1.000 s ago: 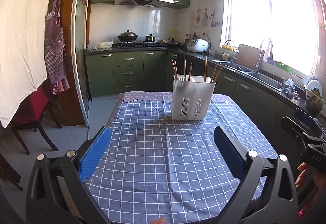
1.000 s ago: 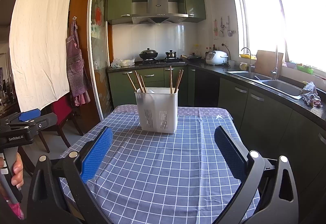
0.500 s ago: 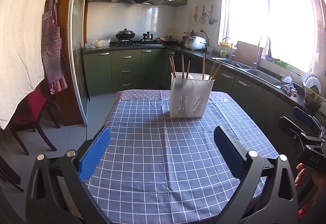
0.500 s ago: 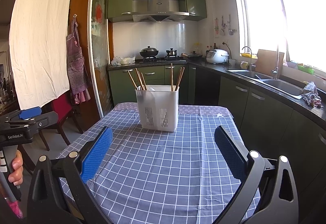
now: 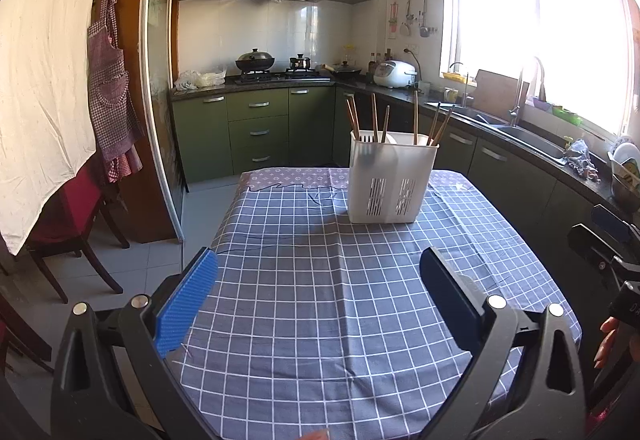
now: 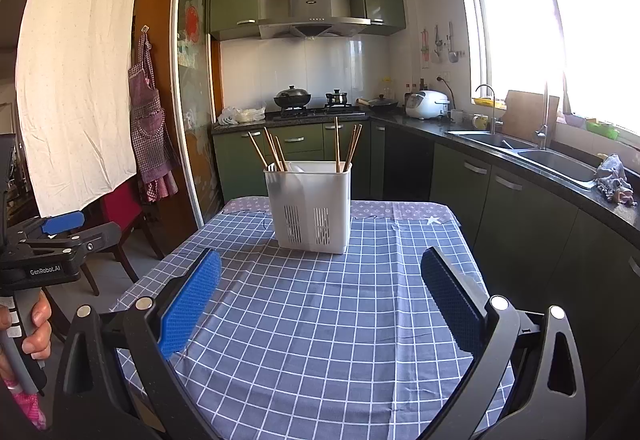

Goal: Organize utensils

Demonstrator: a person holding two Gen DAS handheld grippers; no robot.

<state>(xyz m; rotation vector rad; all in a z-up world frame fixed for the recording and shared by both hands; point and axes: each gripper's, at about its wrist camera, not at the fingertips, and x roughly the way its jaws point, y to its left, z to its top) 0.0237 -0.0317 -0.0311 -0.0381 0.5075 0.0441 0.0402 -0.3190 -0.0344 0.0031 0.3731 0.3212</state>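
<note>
Kitchen with green cabinets [image 5: 260,128], a bright window [image 5: 536,40] above the sink [image 6: 540,156], and a range hood [image 6: 312,16] over the stove.

Surface [image 5: 360,300] draped in a blue-grey checked cloth, with a strip of purple patterned fabric [image 5: 296,174] along the far edge.

White sheet [image 6: 76,80] hung past the surface's left edge, beside a checked apron [image 5: 110,80] and a red chair [image 5: 68,216].

White slotted utensil holder [image 5: 390,182] upright near the far edge, toward the far right corner in the left wrist view and closer to the middle of the far edge in the right wrist view [image 6: 308,208].

Left hand-held gripper [image 5: 318,300] over the near edge, jaws spread wide, blue pads [image 5: 188,304] facing inward with only bare cloth between them; nothing held. Seen also from the right wrist view at the left border [image 6: 52,252], off the surface's left edge, gripped by a hand [image 6: 38,324].

Right hand-held gripper [image 6: 320,300] likewise over the near edge, jaws wide apart, nothing between the pads [image 6: 188,304]. Both well apart from the holder.

Wooden chopsticks [image 5: 414,120] standing in the holder, tips up, leaning at slight angles: one cluster in the left compartment [image 6: 272,152], another toward the right side [image 6: 346,146].
</note>
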